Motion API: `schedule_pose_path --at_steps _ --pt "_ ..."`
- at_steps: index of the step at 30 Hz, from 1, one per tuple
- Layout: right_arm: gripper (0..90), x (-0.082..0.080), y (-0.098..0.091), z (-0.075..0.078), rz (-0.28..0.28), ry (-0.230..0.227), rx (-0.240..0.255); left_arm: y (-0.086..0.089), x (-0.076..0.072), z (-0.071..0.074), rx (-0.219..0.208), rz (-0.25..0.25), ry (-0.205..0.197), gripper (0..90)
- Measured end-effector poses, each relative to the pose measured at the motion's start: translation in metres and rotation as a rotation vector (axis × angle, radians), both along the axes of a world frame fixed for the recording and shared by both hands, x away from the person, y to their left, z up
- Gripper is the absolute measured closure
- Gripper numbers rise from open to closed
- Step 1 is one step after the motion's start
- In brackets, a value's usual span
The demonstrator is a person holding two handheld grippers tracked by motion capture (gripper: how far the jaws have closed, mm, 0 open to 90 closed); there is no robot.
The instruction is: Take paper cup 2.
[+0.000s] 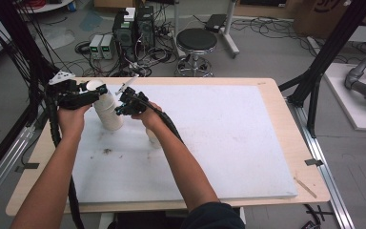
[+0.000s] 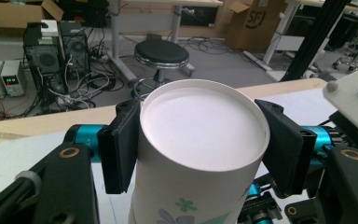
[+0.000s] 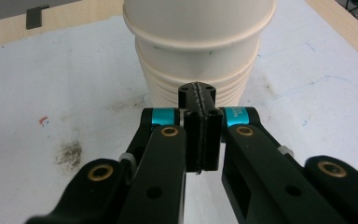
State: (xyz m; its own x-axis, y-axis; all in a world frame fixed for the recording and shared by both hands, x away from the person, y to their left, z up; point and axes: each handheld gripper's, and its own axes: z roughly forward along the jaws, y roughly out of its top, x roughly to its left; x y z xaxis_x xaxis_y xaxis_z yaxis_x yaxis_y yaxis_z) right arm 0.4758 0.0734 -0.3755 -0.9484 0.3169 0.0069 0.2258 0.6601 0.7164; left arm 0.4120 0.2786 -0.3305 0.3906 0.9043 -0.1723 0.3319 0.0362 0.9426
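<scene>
A stack of upside-down white paper cups [image 1: 109, 117] stands on the white mat at the far left. My left gripper [image 1: 95, 88] reaches in from the left and is shut on the top cup [image 2: 200, 154], one pad pressing each side just under its base. The held cup's rim [image 3: 196, 32] sits a little above the rims below it. To the right of the stack is my right gripper [image 1: 119, 109]. Its jaws [image 3: 199, 100] are shut with nothing between them, tips close to the stacked rims. Another white cup [image 1: 153, 139] is partly hidden under the right wrist.
The white mat [image 1: 228, 133] covers most of the wooden table [image 1: 293, 143]; a dark smudge [image 1: 107, 151] marks its left part. Beyond the far edge stand a black stool [image 1: 196, 40], computer towers [image 1: 133, 28] and power supplies [image 1: 101, 46]. Black frame posts [image 1: 324, 62] rise at both sides.
</scene>
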Motion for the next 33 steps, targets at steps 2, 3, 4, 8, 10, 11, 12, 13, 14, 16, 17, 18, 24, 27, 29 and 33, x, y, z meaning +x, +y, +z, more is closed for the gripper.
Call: schedule_pose_path --at_steps 2,3,4,8,10,11,12,13,14,16,17,18,24,27,29,33 --pt "90.0 0.000 0.000 0.000 0.001 0.000 0.001 -0.001 -0.001 0.003 0.011 0.006 -0.010 34.9" --pt "90.0 0.001 0.000 -0.001 0.002 -0.004 0.001 -0.002 -0.002 0.004 0.019 0.011 -0.018 35.0" --pt "90.0 0.001 0.000 -0.001 -0.001 -0.001 0.003 -0.003 -0.002 0.006 0.025 0.014 -0.023 35.1" --pt "90.0 0.000 -0.002 0.002 0.005 0.000 0.005 -0.002 -0.005 0.014 0.021 0.019 -0.050 35.0" --pt "90.0 -0.002 -0.004 0.006 0.004 -0.007 0.012 0.000 -0.007 0.019 0.011 0.026 -0.064 35.0" --pt "90.0 -0.002 -0.006 0.009 0.004 -0.014 0.019 0.000 -0.007 0.021 0.008 0.024 -0.068 35.0" --pt "90.0 -0.002 -0.008 0.012 0.002 -0.022 0.027 0.001 -0.008 0.023 0.015 0.024 -0.068 35.0" --pt "90.0 -0.002 -0.011 0.014 0.002 -0.027 0.032 0.001 -0.009 0.026 0.022 0.026 -0.071 35.0" --pt "90.0 -0.003 -0.014 0.017 -0.005 -0.032 0.039 0.002 -0.010 0.029 0.013 0.031 -0.078 35.0" --pt "84.5 -0.004 -0.021 0.023 -0.019 -0.036 0.058 0.003 -0.012 0.035 0.019 0.035 -0.089 35.0" --pt "80.7 -0.005 -0.025 0.025 -0.022 -0.041 0.061 0.004 -0.013 0.038 0.013 0.040 -0.099 35.0" --pt "76.2 -0.006 -0.031 0.028 -0.034 -0.048 0.068 0.005 -0.014 0.040 0.010 0.041 -0.098 35.0" --pt "49.9 -0.010 -0.065 0.038 -0.096 -0.056 0.107 0.012 -0.021 0.059 -0.003 0.062 -0.129 35.0" --pt "40.1 -0.014 -0.085 0.043 -0.128 -0.063 0.138 0.017 -0.026 0.065 -0.044 0.056 -0.141 35.2" --pt "32.8 -0.017 -0.100 0.046 -0.145 -0.073 0.154 0.019 -0.029 0.067 -0.058 0.053 -0.147 35.2" --pt "21.2 -0.023 -0.129 0.051 -0.183 -0.074 0.157 0.019 -0.034 0.070 -0.068 0.025 -0.145 35.2"
